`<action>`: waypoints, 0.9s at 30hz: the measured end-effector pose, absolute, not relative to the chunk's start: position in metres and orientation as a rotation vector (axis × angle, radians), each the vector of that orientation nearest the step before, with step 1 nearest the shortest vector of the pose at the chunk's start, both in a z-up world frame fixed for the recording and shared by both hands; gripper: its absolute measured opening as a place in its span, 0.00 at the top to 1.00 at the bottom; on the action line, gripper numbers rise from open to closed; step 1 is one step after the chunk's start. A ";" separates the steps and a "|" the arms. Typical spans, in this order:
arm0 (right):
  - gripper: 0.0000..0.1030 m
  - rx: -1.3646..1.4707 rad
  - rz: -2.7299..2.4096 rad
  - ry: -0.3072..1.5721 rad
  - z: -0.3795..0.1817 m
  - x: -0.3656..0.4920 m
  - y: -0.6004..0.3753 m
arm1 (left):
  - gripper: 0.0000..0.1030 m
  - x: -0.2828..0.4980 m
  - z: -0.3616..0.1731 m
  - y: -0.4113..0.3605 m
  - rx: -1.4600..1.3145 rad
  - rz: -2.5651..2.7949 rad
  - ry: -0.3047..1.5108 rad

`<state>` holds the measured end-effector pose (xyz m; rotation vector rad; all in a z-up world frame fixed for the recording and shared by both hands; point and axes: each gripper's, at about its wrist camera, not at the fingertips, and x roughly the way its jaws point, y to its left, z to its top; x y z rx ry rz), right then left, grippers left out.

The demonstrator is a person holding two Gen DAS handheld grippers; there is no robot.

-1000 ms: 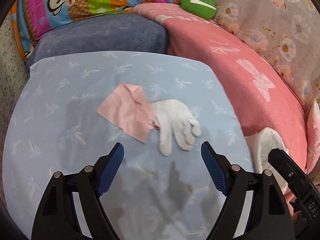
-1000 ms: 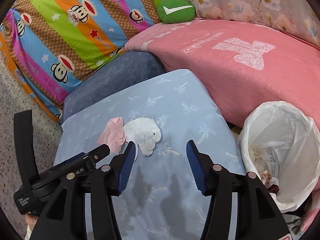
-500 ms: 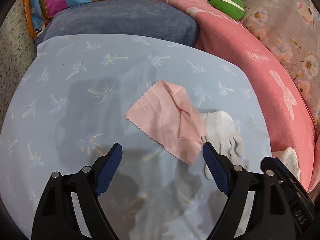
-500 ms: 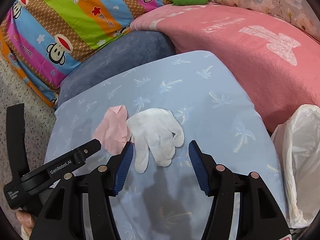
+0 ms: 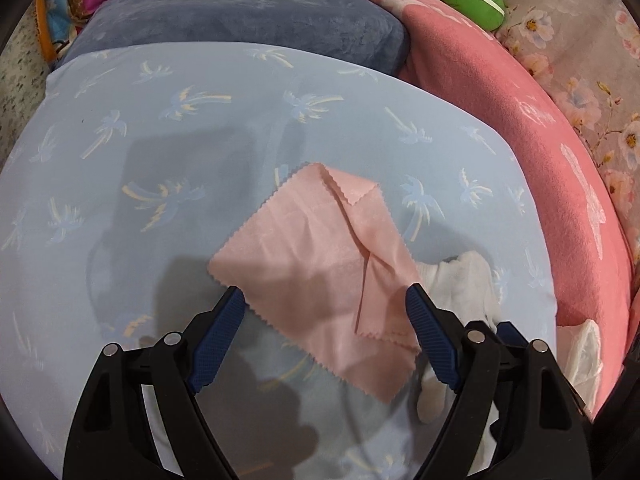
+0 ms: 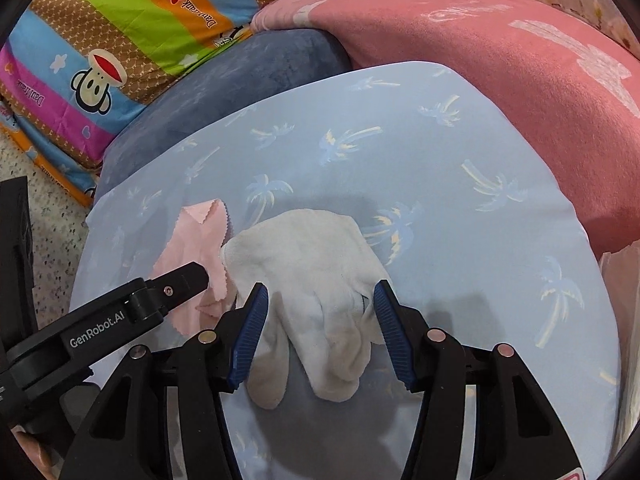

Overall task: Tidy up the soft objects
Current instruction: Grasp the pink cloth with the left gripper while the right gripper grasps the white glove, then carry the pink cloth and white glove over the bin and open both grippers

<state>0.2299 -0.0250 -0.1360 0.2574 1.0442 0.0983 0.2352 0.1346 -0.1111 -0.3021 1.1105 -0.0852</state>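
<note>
Two soft things lie on the big light-blue cushion with palm trees: a thin pink square cloth with zigzag edges and a white knitted glove. They sit side by side and touch, with one edge of the cloth lying over the cuff end of the glove. That is probably why the person uses both tools at once, one for each thing, so neither gets dragged along by the other.

The left hand-held gripper points down at the pink cloth. Its blue pads stand wide apart, one near each side of the cloth, and they do not squeeze it. I think it stays wide because the cloth is flat and broad and needs a big bite.

The right hand-held gripper points down at the glove. Its jaws are closing now, with the glove fingers between the blue pads. The pads sit at the edges of the glove, but they do not seem to pinch it yet. The glove is thick and bunchy, so it should be easy to grab.

Around the blue cushion sit a dark blue velvet pillow, a pink fuzzy blanket and a stripy monkey pillow.
</note>
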 end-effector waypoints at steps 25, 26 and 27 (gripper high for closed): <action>0.92 0.302 0.006 0.989 -0.113 0.147 -0.088 | 0.96 0.207 -0.106 0.080 -0.177 -0.216 1.109; 0.92 0.306 0.004 0.981 -0.110 0.143 -0.091 | 0.96 0.203 -0.103 0.077 -0.175 -0.223 1.105; 0.92 0.308 0.000 0.974 -0.107 0.139 -0.094 | 0.96 0.199 -0.100 0.074 -0.172 -0.229 1.100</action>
